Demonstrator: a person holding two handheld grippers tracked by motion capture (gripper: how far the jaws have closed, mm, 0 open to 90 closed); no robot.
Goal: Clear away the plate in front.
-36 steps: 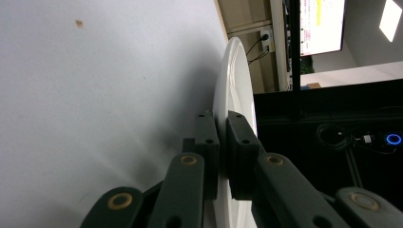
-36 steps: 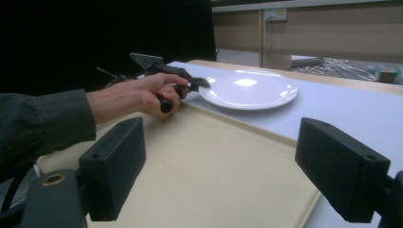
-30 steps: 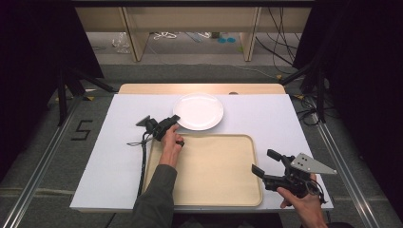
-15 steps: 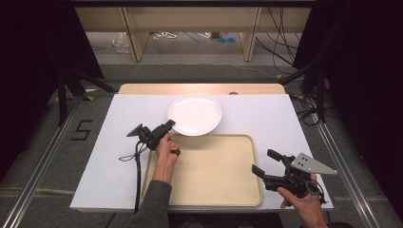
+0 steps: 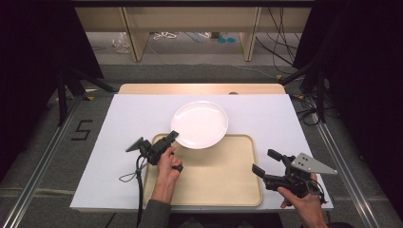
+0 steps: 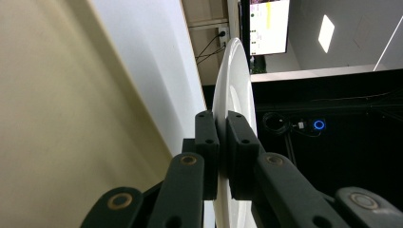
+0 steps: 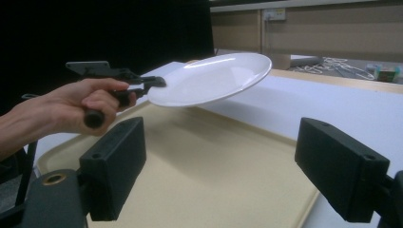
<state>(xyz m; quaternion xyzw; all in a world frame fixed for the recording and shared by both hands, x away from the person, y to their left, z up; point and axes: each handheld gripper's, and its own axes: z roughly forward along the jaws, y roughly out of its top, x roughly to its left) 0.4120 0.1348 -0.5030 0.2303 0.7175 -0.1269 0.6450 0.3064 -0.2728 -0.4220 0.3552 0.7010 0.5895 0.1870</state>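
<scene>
A white round plate hangs tilted in the air above the far edge of the beige tray. My left gripper is shut on the plate's near-left rim; in the left gripper view the plate stands edge-on, pinched between the two pads. In the right gripper view the plate floats over the tray, held by the left gripper in a hand. My right gripper stands open with nothing between its jaws, at the tray's right edge.
A white sheet covers the table top, with a wooden strip along its far side. Cables lie on the floor behind. Black stands and dark curtains flank both sides.
My left gripper has pulled the plate toward me and to the right, lifting it off the white sheet until it hangs over the tray's far edge. The right gripper has stayed put.
</scene>
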